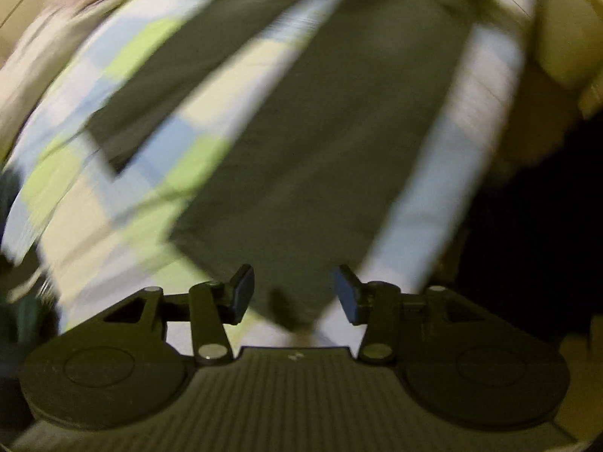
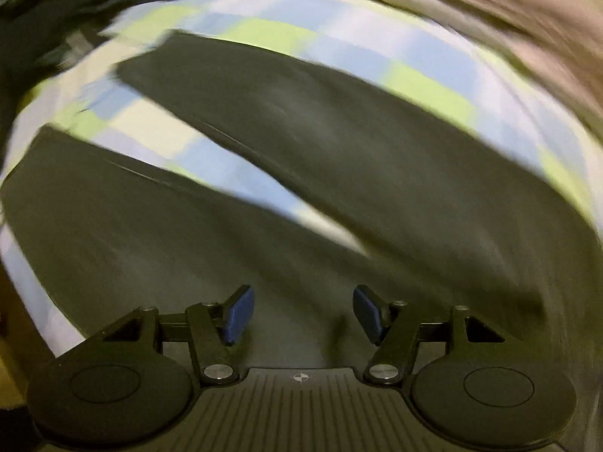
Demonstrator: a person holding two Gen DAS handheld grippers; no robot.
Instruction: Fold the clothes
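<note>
Super blurry, but both the left gripper (image 1: 294, 293) and right gripper (image 2: 302, 314) have fingers released over dark trousers (image 2: 339, 143) running toward 10 o'clock on a checked sheet (image 2: 264, 34).

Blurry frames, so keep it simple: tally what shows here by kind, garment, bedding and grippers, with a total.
Dark garment, apparently trousers with two legs: 1
Checked sheet in blue, green and white: 1
Grippers, both with jaws apart and nothing between them: 2 (left gripper, right gripper)
Total: 4
Blurred shapes at the picture edges are left uncounted.
</note>
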